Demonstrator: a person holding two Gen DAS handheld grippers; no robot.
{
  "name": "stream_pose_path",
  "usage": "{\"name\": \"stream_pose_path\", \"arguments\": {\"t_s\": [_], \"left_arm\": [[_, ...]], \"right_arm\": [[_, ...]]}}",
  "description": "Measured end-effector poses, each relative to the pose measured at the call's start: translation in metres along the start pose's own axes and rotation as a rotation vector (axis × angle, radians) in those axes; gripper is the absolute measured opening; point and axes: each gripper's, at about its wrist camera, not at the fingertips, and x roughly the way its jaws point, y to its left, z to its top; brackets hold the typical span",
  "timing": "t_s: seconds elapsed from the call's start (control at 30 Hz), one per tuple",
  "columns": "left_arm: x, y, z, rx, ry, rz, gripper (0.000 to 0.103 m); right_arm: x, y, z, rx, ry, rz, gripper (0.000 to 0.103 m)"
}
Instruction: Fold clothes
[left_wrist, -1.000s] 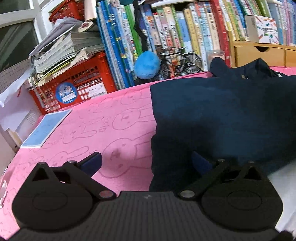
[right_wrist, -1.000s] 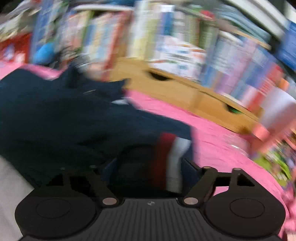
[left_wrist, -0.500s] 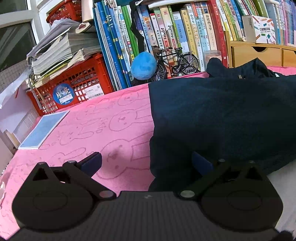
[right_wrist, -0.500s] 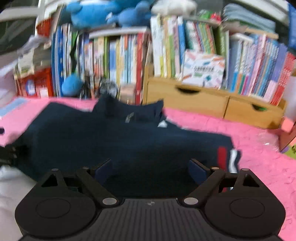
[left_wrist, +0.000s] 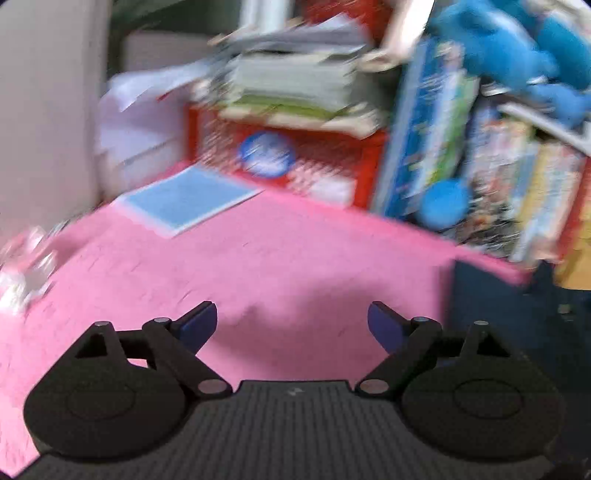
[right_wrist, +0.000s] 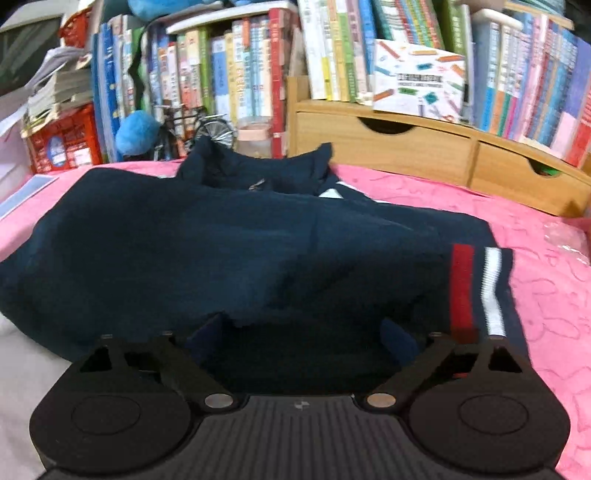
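A navy garment (right_wrist: 229, 251) lies partly folded on the pink cloth (right_wrist: 546, 295), collar toward the books. Its sleeve cuff (right_wrist: 476, 288), striped red and white, rests on the right side. My right gripper (right_wrist: 301, 338) is open, low over the garment's near edge, with navy fabric lying between its spread fingers. In the blurred left wrist view, my left gripper (left_wrist: 291, 325) is open over bare pink cloth (left_wrist: 258, 266), holding nothing. Only the garment's left edge (left_wrist: 517, 325) shows there, to the gripper's right.
Rows of books (right_wrist: 229, 74), a red crate (right_wrist: 62, 140) of papers, a blue ball (right_wrist: 135, 131), a model bicycle (right_wrist: 195, 125) and wooden drawers (right_wrist: 406, 147) line the back. A blue notebook (left_wrist: 184, 195) lies at the far left. White fabric (right_wrist: 26, 376) shows at the near left.
My left gripper has swung left, off the garment's edge, to bare pink cloth. The right gripper, which earlier carried the striped sleeve, is open and has come down onto the garment's near edge.
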Motion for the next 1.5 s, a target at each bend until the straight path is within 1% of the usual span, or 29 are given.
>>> {"name": "stream_pose_path", "arguments": {"t_s": [0.07,0.1,0.2,0.27,0.33,0.37,0.43,0.47,0.5,0.53,0.57,0.6,0.67,0.7,0.73,0.77,0.83,0.93,0.97,1.0,1.03,1.1,1.13,1.17,1.27,1.33,1.4,1.43,1.5], "left_arm": [[-0.007,-0.034,0.001,0.111,-0.035,-0.086,0.091],[-0.009,-0.053,-0.001,0.168,-0.035,-0.136,0.091],[-0.005,-0.111,-0.017,0.327,0.002,-0.225,0.091],[0.005,-0.136,-0.031,0.4,0.035,-0.237,0.091],[0.019,-0.145,-0.041,0.458,0.058,-0.203,0.092],[0.026,-0.143,-0.045,0.474,0.061,-0.191,0.097],[0.036,-0.131,-0.044,0.467,0.063,-0.202,0.103],[0.04,-0.124,-0.043,0.457,0.068,-0.208,0.103],[0.041,-0.118,-0.04,0.432,0.09,-0.232,0.103],[0.043,-0.116,-0.037,0.419,0.107,-0.244,0.103],[0.042,-0.117,-0.037,0.424,0.105,-0.239,0.103],[0.04,-0.119,-0.037,0.429,0.103,-0.233,0.103],[0.033,-0.117,-0.035,0.444,0.086,-0.247,0.1],[0.034,-0.117,-0.036,0.459,0.08,-0.25,0.1],[0.034,-0.116,-0.036,0.475,0.075,-0.253,0.1],[0.034,-0.116,-0.037,0.49,0.07,-0.257,0.101],[0.041,-0.113,-0.037,0.476,0.081,-0.264,0.103],[0.052,-0.109,-0.034,0.425,0.119,-0.281,0.103],[0.055,-0.109,-0.033,0.409,0.133,-0.283,0.103],[0.058,-0.109,-0.031,0.392,0.146,-0.284,0.103],[0.05,-0.109,-0.031,0.408,0.136,-0.281,0.103],[0.035,-0.109,-0.03,0.439,0.115,-0.276,0.102],[0.028,-0.108,-0.029,0.455,0.105,-0.274,0.1],[0.016,-0.103,-0.029,0.454,0.097,-0.303,0.1],[-0.032,-0.081,-0.034,0.493,0.055,-0.409,0.1],[-0.068,-0.065,-0.048,0.554,0.006,-0.449,0.101],[-0.1,-0.048,-0.062,0.607,-0.032,-0.479,0.103],[-0.116,-0.037,-0.07,0.625,-0.041,-0.482,0.103],[-0.137,-0.016,-0.086,0.628,-0.023,-0.482,0.103]], "right_arm": [[0.005,0.005,0.004,-0.018,0.002,0.024,0.097],[0.007,0.008,0.006,-0.025,0.001,0.035,0.098],[0.009,0.017,0.01,-0.059,0.0,0.094,0.098],[0.003,0.02,0.012,-0.064,0.007,0.153,0.097],[-0.006,0.02,0.013,-0.06,0.009,0.209,0.095],[-0.009,0.011,0.011,-0.056,0.003,0.196,0.095],[-0.015,-0.006,0.008,-0.049,-0.009,0.168,0.095],[-0.018,-0.015,0.007,-0.046,-0.014,0.155,0.094],[-0.021,-0.024,0.005,-0.042,-0.02,0.141,0.072],[-0.024,-0.032,0.003,-0.039,-0.026,0.127,0.057],[-0.027,-0.041,0.002,-0.031,-0.032,0.117,0.054],[-0.029,-0.052,0.003,0.033,-0.037,0.15,0.052],[-0.039,-0.059,0.007,0.131,-0.071,0.192,0.056],[-0.047,-0.058,0.008,0.122,-0.12,0.218,0.065],[-0.054,-0.057,0.009,0.112,-0.167,0.241,0.07],[-0.058,-0.053,0.012,0.076,-0.192,0.226,0.071],[-0.051,-0.046,0.018,0.023,-0.157,0.097,0.068],[-0.021,-0.051,0.015,0.013,-0.045,-0.036,0.062],[-0.01,-0.053,0.01,-0.004,-0.04,-0.067,0.065],[0.001,-0.056,0.007,-0.018,-0.036,-0.095,0.079],[0.005,-0.063,0.008,0.028,-0.023,-0.093,0.083],[0.013,-0.078,0.011,0.117,0.001,-0.089,0.081],[0.007,-0.076,0.012,0.123,0.008,-0.092,0.078],[0.001,-0.073,0.012,0.126,0.013,-0.092,0.077],[-0.047,-0.058,-0.009,0.068,-0.086,0.039,0.078],[-0.085,-0.046,-0.03,-0.01,-0.138,0.105,0.087],[-0.122,-0.027,-0.059,-0.113,-0.178,0.141,0.092],[-0.139,-0.018,-0.075,-0.168,-0.191,0.154,0.095],[-0.174,-0.006,-0.113,-0.265,-0.202,0.153,0.1]]}}
